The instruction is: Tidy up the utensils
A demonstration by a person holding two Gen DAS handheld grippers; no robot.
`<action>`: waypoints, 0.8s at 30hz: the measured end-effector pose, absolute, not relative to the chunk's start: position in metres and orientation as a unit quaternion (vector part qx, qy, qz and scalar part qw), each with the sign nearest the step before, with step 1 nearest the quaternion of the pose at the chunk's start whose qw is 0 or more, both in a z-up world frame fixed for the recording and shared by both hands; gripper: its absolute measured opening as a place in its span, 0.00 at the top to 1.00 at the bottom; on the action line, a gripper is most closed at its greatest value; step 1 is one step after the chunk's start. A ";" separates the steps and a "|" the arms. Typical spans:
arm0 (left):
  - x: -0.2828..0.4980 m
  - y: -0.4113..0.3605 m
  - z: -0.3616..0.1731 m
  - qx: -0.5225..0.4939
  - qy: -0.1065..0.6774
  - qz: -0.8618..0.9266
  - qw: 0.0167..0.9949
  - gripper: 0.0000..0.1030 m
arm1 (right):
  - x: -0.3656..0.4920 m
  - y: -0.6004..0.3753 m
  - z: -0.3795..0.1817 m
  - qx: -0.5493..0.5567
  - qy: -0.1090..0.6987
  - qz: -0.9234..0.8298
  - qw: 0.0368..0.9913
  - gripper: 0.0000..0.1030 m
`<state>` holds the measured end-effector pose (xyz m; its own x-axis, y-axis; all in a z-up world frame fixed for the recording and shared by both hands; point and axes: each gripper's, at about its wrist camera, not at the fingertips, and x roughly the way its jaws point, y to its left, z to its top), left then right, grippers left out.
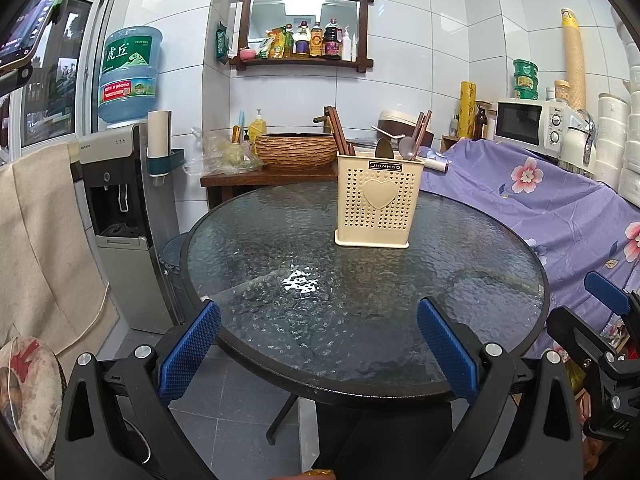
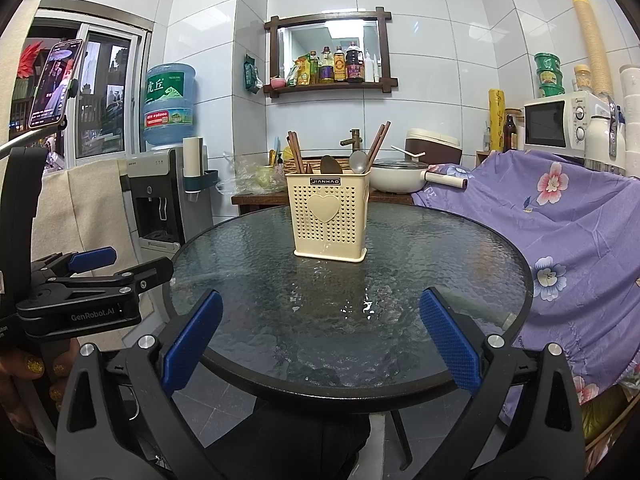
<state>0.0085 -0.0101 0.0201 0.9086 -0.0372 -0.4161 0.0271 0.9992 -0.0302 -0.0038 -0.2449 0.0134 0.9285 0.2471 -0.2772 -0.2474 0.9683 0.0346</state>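
**Caddy stands straight ahead of both hand-held grippers, all utensils already upright inside**

The cream perforated plastic utensil caddy with a raised heart on its front [image 1: 378, 204] stands upright on the far half of the round, dark-rimmed textured-glass worktop [image 1: 280, 320]. In it are brown wooden chopsticks [image 1: 340, 134], a dark spoon [image 1: 385, 148] and a grey metal spoon [image 1: 408, 148], every handle or bowl pointing up, so their long axes run near vertical, the chopsticks leaning slightly outward. No loose utensil shows on the glass.

The left hand-held gripper [image 1: 318, 350] hovers at the near rim of the worktop with its blue textured pads spread wide and nothing between them. From it the caddy lies ahead and a little to the right. The right hand-held gripper [image 2: 320, 344] is likewise wide open and empty at the near rim; from it the caddy [image 2: 329, 220] lies almost dead ahead, just left of centre. Both are well apart from the caddy, with bare glass between.

By this judgement the right hand-held gripper is the better lined up, though neither is clearly nearer. Any next grasp would call for a forward reach over the glass and a pinch across an upright handle from above the caddy's rim. With nothing left on the worktop, sorting looks done or nearly so.
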 end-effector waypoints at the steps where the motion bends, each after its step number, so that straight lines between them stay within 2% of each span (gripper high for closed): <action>1: 0.009 -0.010 0.020 -0.012 0.213 -0.017 0.977 0.06 | -0.004 -0.245 0.013 -0.001 0.141 0.126 0.982 0.06; 24: 0.008 -0.004 0.023 -0.014 0.214 -0.020 0.977 0.06 | -0.003 -0.246 0.013 -0.001 0.143 0.127 0.982 0.06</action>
<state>0.0085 -0.0036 0.0231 0.9080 -0.0442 -0.4165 0.0322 0.9988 -0.0359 -0.0027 -0.2457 0.0132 0.9269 0.2494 -0.2805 -0.2500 0.9676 0.0341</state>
